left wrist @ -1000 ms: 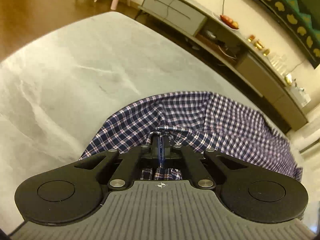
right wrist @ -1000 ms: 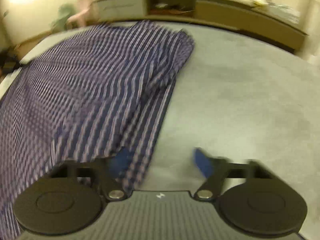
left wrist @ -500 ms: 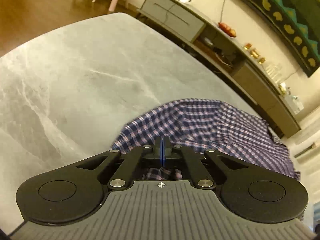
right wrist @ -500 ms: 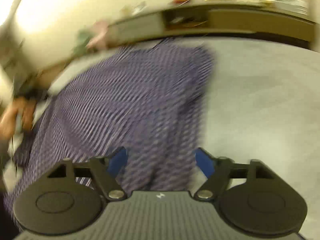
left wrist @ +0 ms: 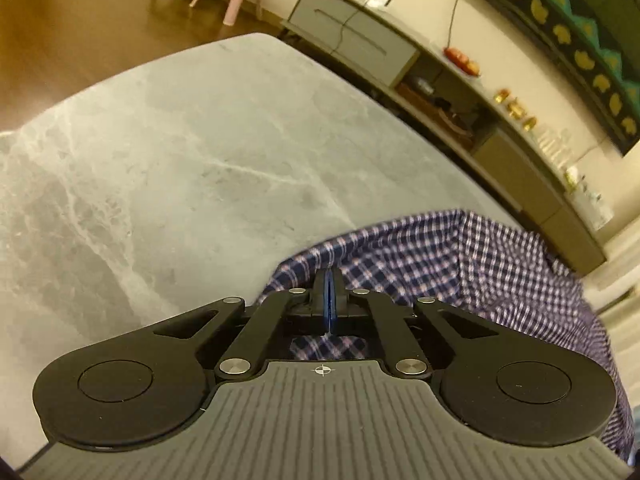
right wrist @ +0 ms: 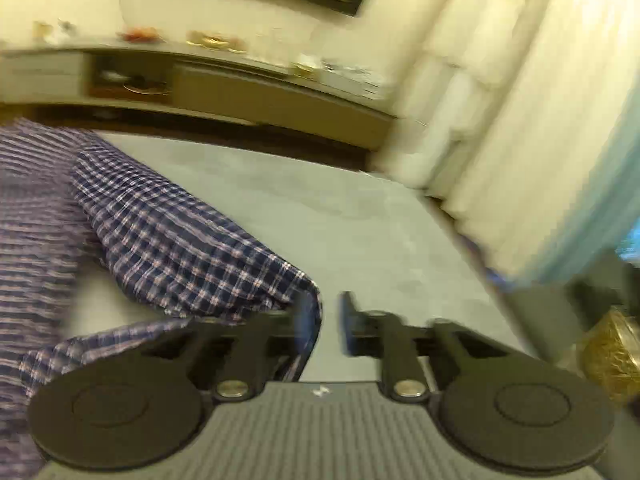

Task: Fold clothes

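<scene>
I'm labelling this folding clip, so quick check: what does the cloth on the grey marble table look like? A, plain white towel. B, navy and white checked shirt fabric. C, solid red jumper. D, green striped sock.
B: the navy and white checked shirt fabric lies bunched on the grey marble table, and the same checks show beside the right gripper.

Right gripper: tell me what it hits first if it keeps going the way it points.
The right gripper, its jaws closing, points down at bare grey table. The checked shirt lies beside its left finger, so the corner might brush it first; depth is unclear.
</scene>
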Demonstrator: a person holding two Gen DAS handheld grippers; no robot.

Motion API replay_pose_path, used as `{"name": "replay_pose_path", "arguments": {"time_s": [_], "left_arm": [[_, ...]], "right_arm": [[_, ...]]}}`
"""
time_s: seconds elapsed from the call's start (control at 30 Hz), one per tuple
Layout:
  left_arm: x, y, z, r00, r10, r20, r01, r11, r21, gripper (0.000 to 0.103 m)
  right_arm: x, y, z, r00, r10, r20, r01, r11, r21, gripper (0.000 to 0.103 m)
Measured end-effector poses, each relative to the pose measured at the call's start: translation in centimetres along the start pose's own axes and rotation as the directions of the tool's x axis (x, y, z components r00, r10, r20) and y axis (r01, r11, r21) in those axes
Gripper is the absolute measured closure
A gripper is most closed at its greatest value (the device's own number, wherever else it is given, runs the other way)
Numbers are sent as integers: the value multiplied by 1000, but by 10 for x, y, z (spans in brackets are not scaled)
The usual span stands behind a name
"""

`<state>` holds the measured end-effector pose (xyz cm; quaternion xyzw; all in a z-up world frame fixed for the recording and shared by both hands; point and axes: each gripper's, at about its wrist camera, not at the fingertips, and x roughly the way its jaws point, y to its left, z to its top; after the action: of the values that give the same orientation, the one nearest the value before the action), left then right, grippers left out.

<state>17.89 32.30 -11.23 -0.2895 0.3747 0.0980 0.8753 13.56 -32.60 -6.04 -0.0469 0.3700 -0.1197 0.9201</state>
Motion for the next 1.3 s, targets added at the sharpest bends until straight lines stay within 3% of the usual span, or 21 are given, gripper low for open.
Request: {"name": "replay_pose_path", "arguments": {"time_s": [0.03, 0.17, 0.2, 0.3, 0.4, 0.47, 0.5, 0.53, 0.57, 0.6, 0.67, 0.77, 0.8, 0.87, 0.9, 0.97, 1.03, 1.13, 1.17, 1.23, 1.3], "left_arm": [[-4, -7, -2, 1000, -3, -14, 3, 1000, 21, 103], [-38, -54, -34, 995, -84, -60, 94, 977, 193, 102], [-47, -66, -44, 992, -103, -74, 118, 964, 239, 95], [-65, -103, -83, 961, -208, -182, 259, 908, 328, 90], [-66, -130, -122, 932, -213, -295, 331, 835, 441, 86], [-61, -130, -137, 935, -157, -318, 306, 809, 502, 86], [-60, -126, -142, 939, -131, -317, 288, 801, 524, 100], [-61, -120, -140, 948, -120, -296, 268, 803, 533, 103], [-62, -111, -134, 955, -99, -278, 237, 821, 520, 103], [-64, -101, -126, 967, -62, -246, 183, 843, 506, 103], [-71, -83, -116, 986, 23, -164, 66, 854, 516, 103], [-89, -61, -109, 990, 98, -101, -35, 864, 502, 103], [-100, -57, -111, 992, 96, -84, -41, 865, 500, 100], [-130, -63, -128, 996, 13, -94, 36, 866, 500, 89], [-145, -66, -137, 995, -31, -100, 77, 861, 502, 78], [-174, -78, -166, 984, -125, -128, 175, 823, 541, 57], [-189, -89, -198, 977, -149, -153, 210, 800, 562, 53], [-199, -86, -236, 976, -140, -167, 211, 794, 570, 53], [-198, -83, -241, 978, -127, -167, 200, 800, 566, 53], [-197, -76, -247, 981, -105, -166, 181, 807, 562, 53], [-199, -69, -247, 986, -81, -148, 151, 815, 559, 53]], "right_arm": [[4, -6, -1, 999, -46, 3, 46, 999, 12, 63], [-28, 12, 3, 987, 146, 61, -148, 989, 32, 48], [-35, 20, 3, 978, 196, 76, -197, 980, 5, 48], [-47, 49, -3, 922, 386, 32, -382, 920, -87, 48], [-46, 74, -11, 858, 507, -81, -513, 842, -165, 48], [-48, 87, -24, 867, 475, -150, -497, 840, -216, 48], [-50, 89, -31, 880, 445, -167, -474, 848, -236, 51], [-52, 89, -36, 889, 420, -181, -455, 853, -256, 60], [-56, 85, -42, 895, 405, -189, -444, 855, -268, 86], [-59, 76, -47, 906, 380, -188, -420, 864, -276, 97], [-56, 64, -54, 929, 331, -162, -365, 891, -270, 101], [-63, 42, -65, 970, 218, -107, -237, 943, -233, 101], [-67, 35, -69, 981, 174, -89, -190, 958, -217, 100], [-83, 16, -78, 968, 235, -87, -244, 962, -121, 87], [-93, 12, -86, 947, 307, -90, -313, 947, -68, 83], [-109, 10, -103, 895, 435, -98, -436, 900, 8, 43], [-123, 21, -124, 855, 505, -120, -507, 862, 19, 39], [-134, 49, -149, 869, 471, -150, -487, 868, -95, 49], [-137, 58, -155, 878, 453, -153, -473, 870, -139, 66], [-140, 59, -158, 867, 473, -156, -496, 852, -171, 100], [-142, 45, -155, 885, 448, -128, -464, 874, -145, 102]]}}
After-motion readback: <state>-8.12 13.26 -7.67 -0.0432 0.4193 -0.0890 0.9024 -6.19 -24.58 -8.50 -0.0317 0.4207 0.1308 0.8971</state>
